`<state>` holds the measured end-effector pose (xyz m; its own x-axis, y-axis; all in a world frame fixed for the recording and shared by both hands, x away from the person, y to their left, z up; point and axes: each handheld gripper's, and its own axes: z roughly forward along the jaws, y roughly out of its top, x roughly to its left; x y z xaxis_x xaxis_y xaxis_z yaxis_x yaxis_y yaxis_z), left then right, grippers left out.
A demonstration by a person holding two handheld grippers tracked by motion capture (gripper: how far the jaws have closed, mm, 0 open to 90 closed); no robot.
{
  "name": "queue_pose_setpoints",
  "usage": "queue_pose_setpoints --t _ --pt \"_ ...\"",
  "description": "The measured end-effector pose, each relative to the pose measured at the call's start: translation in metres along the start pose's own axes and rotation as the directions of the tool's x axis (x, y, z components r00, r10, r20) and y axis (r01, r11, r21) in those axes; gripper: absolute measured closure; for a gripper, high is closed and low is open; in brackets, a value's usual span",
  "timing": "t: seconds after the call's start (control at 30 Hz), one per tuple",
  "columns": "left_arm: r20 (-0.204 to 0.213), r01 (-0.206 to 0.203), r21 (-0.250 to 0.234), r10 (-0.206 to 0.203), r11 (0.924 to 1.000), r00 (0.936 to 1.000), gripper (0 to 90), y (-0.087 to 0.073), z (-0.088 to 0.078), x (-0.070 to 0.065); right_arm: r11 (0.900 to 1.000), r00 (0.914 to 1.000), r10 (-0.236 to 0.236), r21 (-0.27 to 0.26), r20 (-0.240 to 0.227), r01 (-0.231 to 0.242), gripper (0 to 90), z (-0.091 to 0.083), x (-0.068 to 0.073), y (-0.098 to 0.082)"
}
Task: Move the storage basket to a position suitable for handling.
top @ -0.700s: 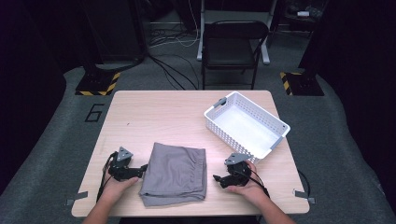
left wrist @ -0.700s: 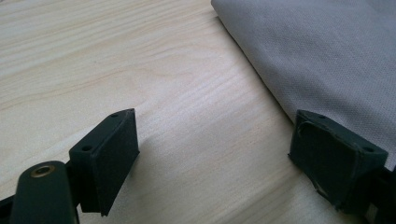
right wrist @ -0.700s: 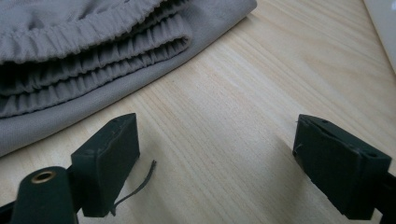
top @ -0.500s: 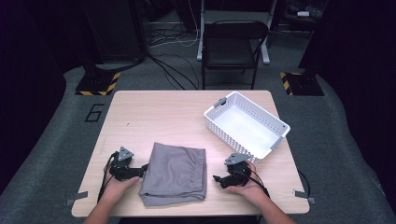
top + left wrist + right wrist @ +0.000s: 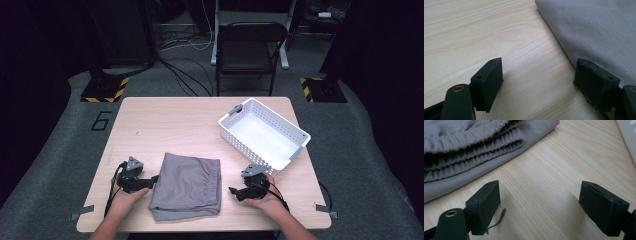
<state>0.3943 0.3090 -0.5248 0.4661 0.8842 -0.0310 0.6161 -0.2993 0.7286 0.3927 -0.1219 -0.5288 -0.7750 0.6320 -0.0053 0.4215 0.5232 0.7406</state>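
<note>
A folded grey garment (image 5: 188,186) with an elastic waistband lies on the wooden table (image 5: 175,125) near its front edge. My left gripper (image 5: 152,179) rests on the table at the garment's left edge, jaws wide open; in the left gripper view (image 5: 539,77) one jaw sits at the cloth's (image 5: 599,32) border and bare wood lies between the jaws. My right gripper (image 5: 231,191) stands open a short way right of the garment. The right gripper view (image 5: 540,206) shows bare wood between the jaws and the gathered waistband (image 5: 474,147) ahead.
A white perforated plastic basket (image 5: 297,134), empty, stands on the table's right side, just behind the right hand. Beyond the table are a black folding chair (image 5: 250,55), cables on the floor and yellow-black striped stand feet (image 5: 105,90).
</note>
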Motion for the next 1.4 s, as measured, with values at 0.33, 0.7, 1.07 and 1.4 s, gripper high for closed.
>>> queue_pose_setpoints --t 0.33,0.7,1.07,1.4 --pt "0.051 0.031 0.027 -0.033 0.9991 0.9982 33.5 0.006 -0.005 -0.008 0.997 0.9977 0.065 0.046 0.02 -0.066 43.8 -0.009 -0.002 0.004" --pt "0.069 0.007 0.014 -0.007 0.9999 0.9976 34.5 0.01 -0.012 -0.017 1.0 0.9977 0.007 0.016 0.067 -0.008 48.9 -0.036 0.004 0.032" --pt "0.069 0.017 0.021 -0.019 0.9996 0.9974 34.7 0.009 -0.01 -0.016 1.0 0.9897 0.018 -0.015 0.142 -0.016 49.0 -0.068 -0.027 0.068" --pt "0.082 0.003 0.044 -0.007 0.999 0.9966 34.9 0.009 -0.01 -0.014 0.993 0.9765 0.111 0.028 0.184 -0.118 49.6 -0.053 -0.061 0.071"
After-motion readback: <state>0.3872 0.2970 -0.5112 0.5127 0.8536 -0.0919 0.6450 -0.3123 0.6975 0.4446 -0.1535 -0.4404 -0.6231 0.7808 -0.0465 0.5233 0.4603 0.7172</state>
